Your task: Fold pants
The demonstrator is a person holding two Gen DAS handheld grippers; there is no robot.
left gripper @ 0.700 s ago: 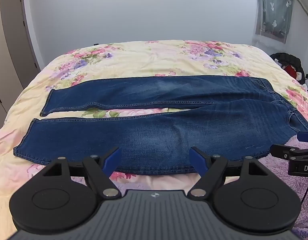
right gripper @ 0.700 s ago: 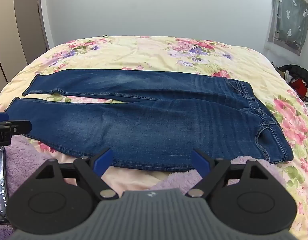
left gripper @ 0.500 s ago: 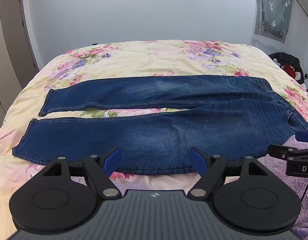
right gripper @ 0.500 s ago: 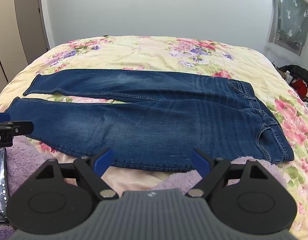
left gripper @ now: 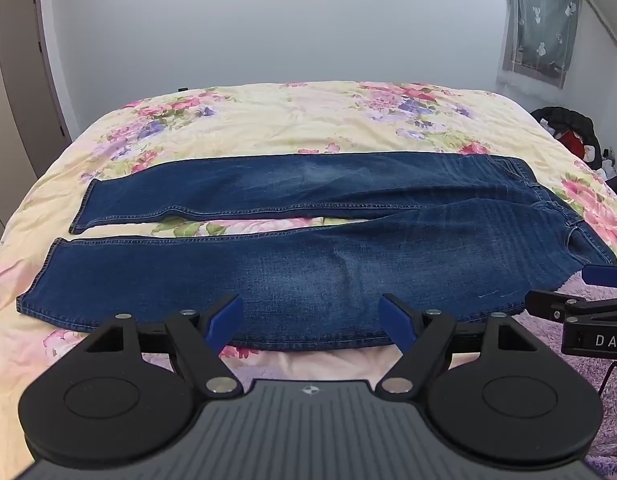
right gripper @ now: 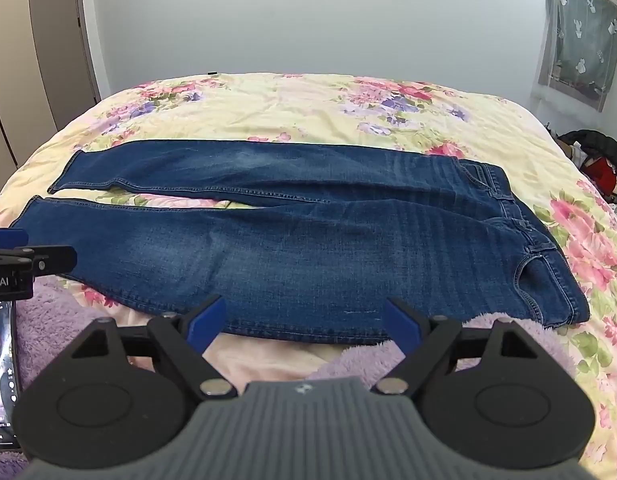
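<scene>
- Bed [left gripper: 308, 120] with yellow floral quilt, pale wall behind, curtain [left gripper: 540, 20] upper right, door [left gripper: 24, 72] left.
- Jeans [left gripper: 308, 272] lie flat across the quilt, waist to the right, legs apart toward the left, unfolded.
- Left gripper [left gripper: 311, 320]: jaws spread wide, empty, above the near leg's edge.
- Right gripper [right gripper: 304, 322]: jaws spread wide, empty, near the thigh hem.
- Phone [right gripper: 2, 372] on purple fleece [right gripper: 52, 320], lit.
</scene>
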